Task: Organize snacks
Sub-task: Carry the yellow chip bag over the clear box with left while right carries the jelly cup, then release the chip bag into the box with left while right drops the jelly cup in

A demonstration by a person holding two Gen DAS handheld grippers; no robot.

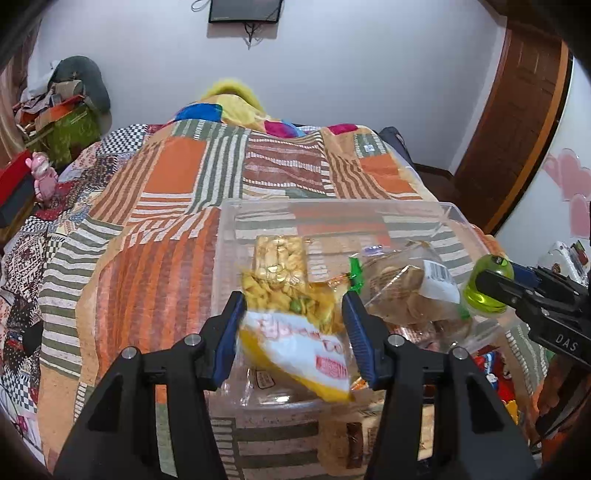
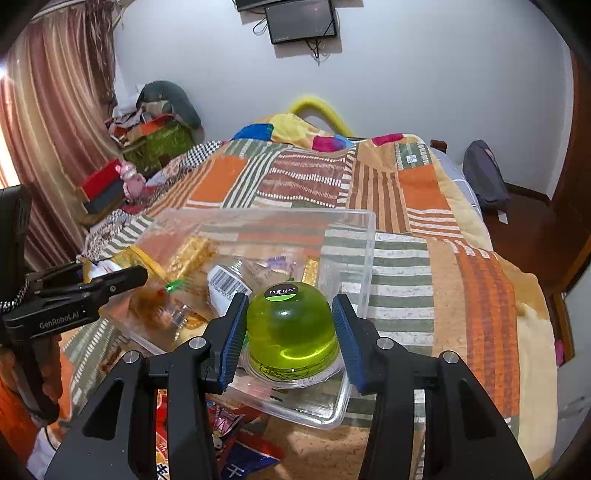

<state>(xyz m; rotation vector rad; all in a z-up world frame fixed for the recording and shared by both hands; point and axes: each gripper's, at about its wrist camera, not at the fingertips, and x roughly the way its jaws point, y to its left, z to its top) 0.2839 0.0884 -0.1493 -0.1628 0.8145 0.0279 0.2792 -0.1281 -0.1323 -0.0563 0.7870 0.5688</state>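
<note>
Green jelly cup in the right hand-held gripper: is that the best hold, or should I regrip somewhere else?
Keep this hold. The right hand-held gripper clamps the green jelly cup across its domed sides, coming from its wide sealed rim end. The dome narrows towards the labelled flat end, so gripping near the broad base likely slips least.

Patchwork quilt [image 1: 177,177], wall screen [image 2: 301,20], curtain [image 2: 48,122]

Home bedroom: quilted bed [image 1: 229,177], curtain [image 2: 55,110]

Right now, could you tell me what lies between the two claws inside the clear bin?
In the left wrist view, a clear biscuit bag lies in the clear bin between the left claw and right claw.
</note>
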